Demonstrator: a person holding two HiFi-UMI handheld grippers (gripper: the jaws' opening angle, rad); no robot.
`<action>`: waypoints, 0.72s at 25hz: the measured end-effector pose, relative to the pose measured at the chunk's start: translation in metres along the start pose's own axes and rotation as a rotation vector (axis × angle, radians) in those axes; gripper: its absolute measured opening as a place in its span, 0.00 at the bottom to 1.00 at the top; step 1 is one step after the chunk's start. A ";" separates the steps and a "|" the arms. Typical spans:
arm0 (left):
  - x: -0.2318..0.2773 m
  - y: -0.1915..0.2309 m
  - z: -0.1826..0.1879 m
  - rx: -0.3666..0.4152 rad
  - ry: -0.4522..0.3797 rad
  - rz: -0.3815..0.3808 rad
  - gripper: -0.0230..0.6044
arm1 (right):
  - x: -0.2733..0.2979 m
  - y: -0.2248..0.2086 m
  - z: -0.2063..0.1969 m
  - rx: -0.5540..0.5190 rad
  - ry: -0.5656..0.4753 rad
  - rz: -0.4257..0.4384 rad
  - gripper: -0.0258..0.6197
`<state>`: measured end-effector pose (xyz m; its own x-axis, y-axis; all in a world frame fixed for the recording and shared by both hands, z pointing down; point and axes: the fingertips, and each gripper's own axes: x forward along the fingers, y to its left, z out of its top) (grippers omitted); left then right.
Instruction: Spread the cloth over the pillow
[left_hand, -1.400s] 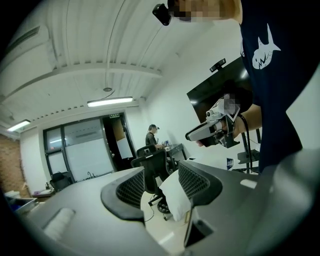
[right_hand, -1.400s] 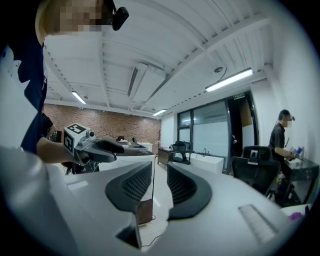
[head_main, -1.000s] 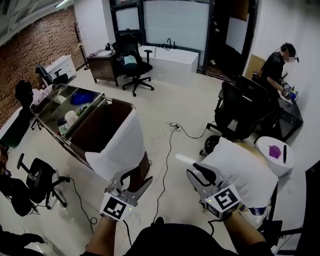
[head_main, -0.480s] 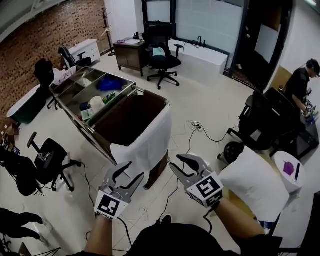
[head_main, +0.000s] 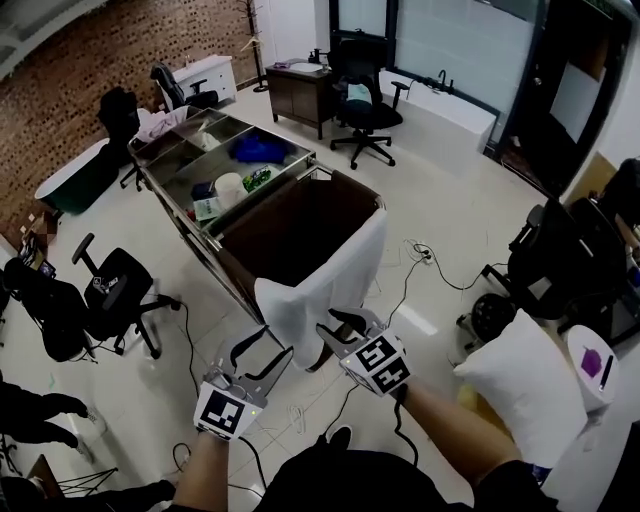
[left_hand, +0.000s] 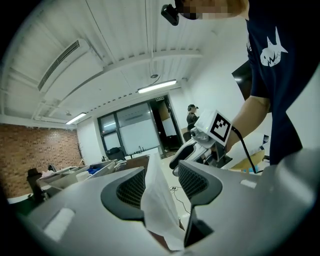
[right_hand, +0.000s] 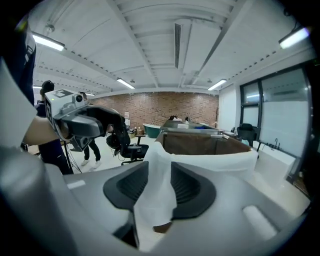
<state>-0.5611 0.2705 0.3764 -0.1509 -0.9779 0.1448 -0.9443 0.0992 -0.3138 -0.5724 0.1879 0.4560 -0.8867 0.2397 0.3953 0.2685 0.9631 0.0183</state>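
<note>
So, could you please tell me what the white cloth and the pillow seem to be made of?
White cloth: thin, matte woven fabric, by the look of it. It hangs limp in soft folds, and both gripper views show it creasing easily. Pillow: a smooth white fabric cover over what is probably a soft filling. It looks plump, with rounded edges and pointed corners. The exact fibre cannot be told for either.
</note>
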 end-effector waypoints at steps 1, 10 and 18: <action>-0.002 0.000 -0.003 -0.004 0.005 0.002 0.35 | 0.011 0.001 -0.006 0.018 0.017 0.015 0.28; -0.014 0.007 -0.026 -0.036 0.042 0.019 0.35 | 0.086 -0.004 -0.053 0.078 0.158 0.023 0.29; -0.016 0.013 -0.035 -0.047 0.048 0.018 0.35 | 0.110 -0.007 -0.062 0.121 0.202 -0.020 0.25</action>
<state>-0.5809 0.2941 0.4033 -0.1804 -0.9661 0.1848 -0.9539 0.1260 -0.2724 -0.6487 0.2004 0.5565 -0.7947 0.2027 0.5721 0.1936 0.9780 -0.0777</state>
